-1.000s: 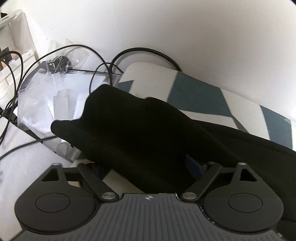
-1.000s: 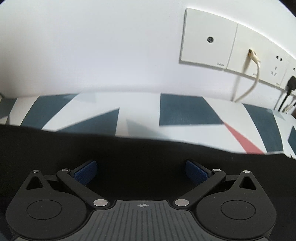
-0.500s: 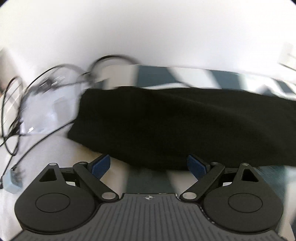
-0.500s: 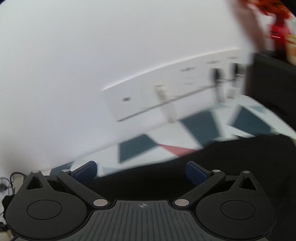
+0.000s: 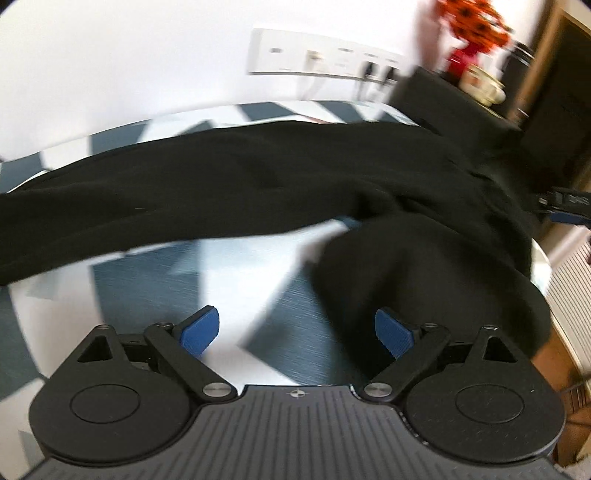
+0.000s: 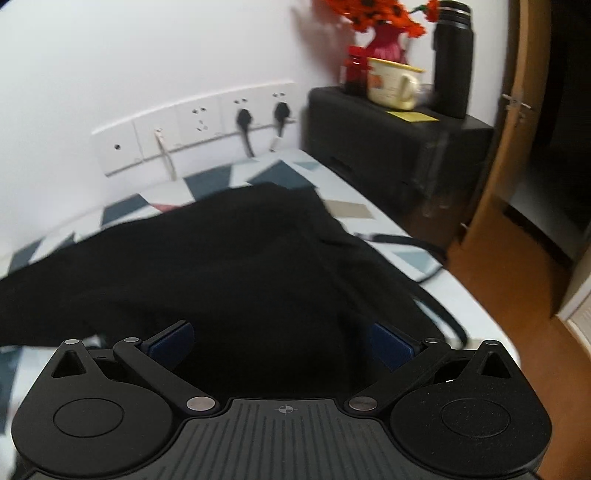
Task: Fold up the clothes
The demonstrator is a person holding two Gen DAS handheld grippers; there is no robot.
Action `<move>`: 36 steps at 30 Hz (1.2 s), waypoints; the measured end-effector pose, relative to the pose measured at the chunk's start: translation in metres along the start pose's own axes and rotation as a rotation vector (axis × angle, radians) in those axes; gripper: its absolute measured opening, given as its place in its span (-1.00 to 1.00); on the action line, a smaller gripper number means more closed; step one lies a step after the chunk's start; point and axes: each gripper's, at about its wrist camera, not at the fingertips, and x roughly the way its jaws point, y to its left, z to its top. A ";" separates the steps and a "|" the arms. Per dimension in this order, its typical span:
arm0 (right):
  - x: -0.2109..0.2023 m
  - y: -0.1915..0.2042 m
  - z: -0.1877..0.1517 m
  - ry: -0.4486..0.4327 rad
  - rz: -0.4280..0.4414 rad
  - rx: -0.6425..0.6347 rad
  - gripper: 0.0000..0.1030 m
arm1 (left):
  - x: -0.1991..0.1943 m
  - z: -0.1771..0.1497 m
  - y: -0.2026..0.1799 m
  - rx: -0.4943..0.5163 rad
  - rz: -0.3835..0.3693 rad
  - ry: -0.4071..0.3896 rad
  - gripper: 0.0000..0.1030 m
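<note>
Your left tongs gaped wide over the patterned surface, gripping nothing; your right tongs spread wide above the black garment lying across it.

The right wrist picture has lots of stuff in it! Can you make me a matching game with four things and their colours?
Things:
1. garment
2. mug
3. flowers
4. bottle

Colours and places:
a. orange, up by the wall
b. black, standing tall on the cabinet
c. cream, on the cabinet
d. black, spread over the patterned table

Pairs: 1-d, 2-c, 3-a, 4-b
</note>
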 end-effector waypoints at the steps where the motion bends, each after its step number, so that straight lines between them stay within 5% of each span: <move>1: -0.001 -0.007 -0.003 0.004 -0.003 -0.001 0.99 | -0.001 -0.003 -0.012 0.016 -0.003 0.001 0.84; 6: 0.012 -0.035 -0.008 0.046 0.030 -0.030 0.98 | 0.002 -0.014 -0.056 0.041 0.056 -0.001 0.86; 11: 0.029 -0.056 -0.018 0.122 0.270 -0.136 0.98 | 0.028 -0.032 -0.088 -0.059 0.186 0.075 0.86; 13: 0.035 -0.057 -0.028 0.159 0.365 -0.209 0.90 | 0.032 -0.040 -0.097 -0.107 0.237 0.089 0.86; 18: 0.055 -0.048 -0.050 0.250 0.496 -0.343 0.27 | 0.024 -0.053 -0.110 -0.179 0.318 0.083 0.86; 21: 0.059 -0.054 -0.054 0.266 0.552 -0.345 0.23 | 0.014 -0.059 -0.118 -0.166 0.355 0.086 0.86; 26: 0.045 -0.093 -0.044 0.234 0.602 -0.231 0.20 | 0.011 -0.058 -0.118 -0.148 0.372 0.097 0.86; 28: 0.036 -0.110 -0.049 0.213 0.585 -0.208 0.53 | 0.014 -0.055 -0.116 -0.177 0.368 0.102 0.86; 29: 0.034 -0.116 -0.052 0.201 0.556 -0.214 0.84 | 0.015 -0.052 -0.117 -0.187 0.358 0.098 0.86; 30: 0.031 -0.120 -0.060 0.191 0.528 -0.227 0.86 | 0.016 -0.050 -0.120 -0.185 0.338 0.091 0.86; 33: 0.030 -0.119 -0.082 0.232 0.512 -0.266 0.83 | 0.022 -0.044 -0.131 -0.145 0.322 0.078 0.90; 36: 0.032 -0.112 -0.101 0.241 0.468 -0.307 0.49 | 0.031 -0.041 -0.139 -0.100 0.346 0.078 0.94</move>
